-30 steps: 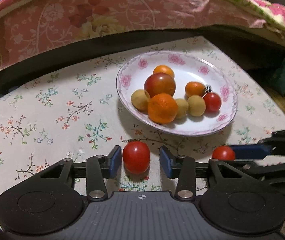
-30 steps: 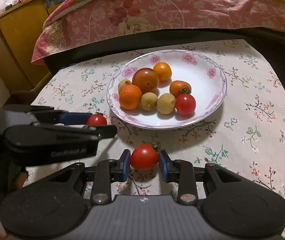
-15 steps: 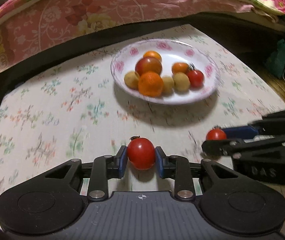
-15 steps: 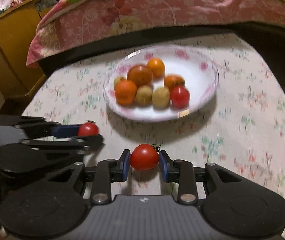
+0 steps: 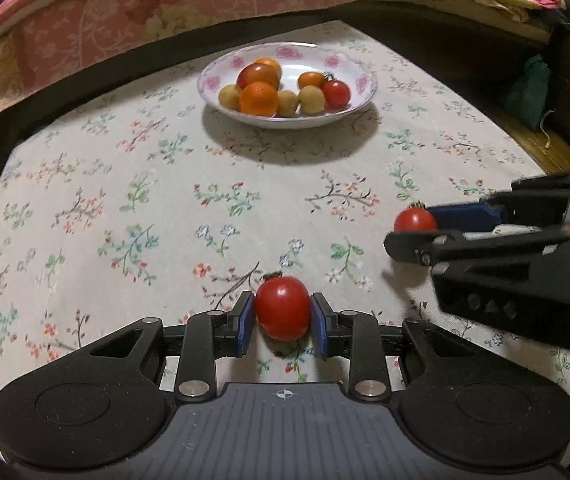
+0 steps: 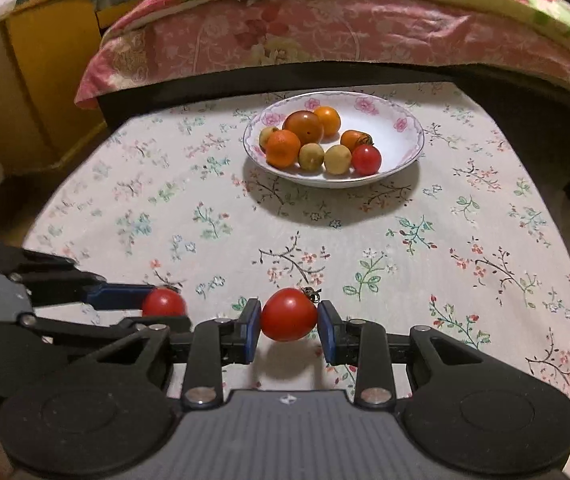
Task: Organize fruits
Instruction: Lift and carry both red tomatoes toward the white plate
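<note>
My left gripper [image 5: 282, 316] is clenched on a red cherry tomato [image 5: 282, 308]: both blue-padded fingers [image 5: 243, 323] press its sides. It is glossy, round, deep red, with a small dried green-brown stem cap at its top. It hangs just above the floral tablecloth [image 5: 125, 208] that covers the table, casting a soft shadow beneath it.

My right gripper [image 6: 288, 326] grips a second tomato [image 6: 288, 314] the same way, the pads tight on either side. This one is slightly pointed toward its lower end, smooth and shiny, with a dark shrivelled calyx sitting at its upper right next to the right finger [image 6: 326, 330]. It too is held above the cloth, near the front edge of the table.

Each gripper shows in the other's view: the right one enters the left camera from the right side with its tomato visible at the fingertips, and the left one enters the right camera from the left side likewise. The two are near each other, side by side but not touching.

Well ahead of both, toward the far side of the table, stands a white plate [image 6: 401, 148] with a pink rose border. In it lie a large dark red-orange tomato [image 6: 303, 127], two oranges, a small orange tomato, pale yellowish round fruits and one more red cherry tomato [image 6: 366, 159], all bunched toward the plate's left half. Behind the table lies a bed with a pink floral quilt [image 6: 285, 36].
</note>
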A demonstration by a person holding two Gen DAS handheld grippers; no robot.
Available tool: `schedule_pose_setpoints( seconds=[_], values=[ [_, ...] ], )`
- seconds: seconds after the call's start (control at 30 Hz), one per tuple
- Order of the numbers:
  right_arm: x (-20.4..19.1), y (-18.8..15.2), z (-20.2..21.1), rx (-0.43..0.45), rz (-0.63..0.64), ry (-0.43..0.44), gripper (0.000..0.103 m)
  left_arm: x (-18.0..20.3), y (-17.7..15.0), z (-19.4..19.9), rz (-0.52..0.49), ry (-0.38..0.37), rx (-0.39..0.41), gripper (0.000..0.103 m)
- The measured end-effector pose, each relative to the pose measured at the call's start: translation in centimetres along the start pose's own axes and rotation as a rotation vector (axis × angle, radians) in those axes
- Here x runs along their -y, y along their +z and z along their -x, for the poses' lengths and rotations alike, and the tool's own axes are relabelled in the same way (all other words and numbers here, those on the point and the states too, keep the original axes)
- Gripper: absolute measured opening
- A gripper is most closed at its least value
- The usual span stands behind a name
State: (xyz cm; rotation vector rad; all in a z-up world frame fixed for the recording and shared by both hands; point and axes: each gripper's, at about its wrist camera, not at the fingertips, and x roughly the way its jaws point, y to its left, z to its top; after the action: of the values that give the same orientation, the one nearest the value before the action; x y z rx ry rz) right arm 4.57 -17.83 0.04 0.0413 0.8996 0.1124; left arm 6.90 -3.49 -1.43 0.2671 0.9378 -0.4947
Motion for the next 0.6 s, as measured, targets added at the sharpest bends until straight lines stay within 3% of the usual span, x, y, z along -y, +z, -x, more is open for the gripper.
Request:
schedule_pose_setpoints(
  seconds=[0.23, 0.43, 0.6],
  values=[
    [0.7, -0.3, -1.2, -0.016, -0.019, -0.012, 0.030, 1.4, 0.4, -0.5, -0.047, 0.075, -0.021, 0.040],
    [1.7, -0.6, -1.2, -0.004, -0.051, 0.031, 0.030, 2.3, 1.0, -0.9, -0.079, 0.104, -0.021, 0.042],
    [1.8, -0.7, -1.2, 0.006, -0.042, 0.039, 0.030, 2.2, 0.7, -1.0, -0.075, 0.121, 0.004, 0.054]
  ],
)
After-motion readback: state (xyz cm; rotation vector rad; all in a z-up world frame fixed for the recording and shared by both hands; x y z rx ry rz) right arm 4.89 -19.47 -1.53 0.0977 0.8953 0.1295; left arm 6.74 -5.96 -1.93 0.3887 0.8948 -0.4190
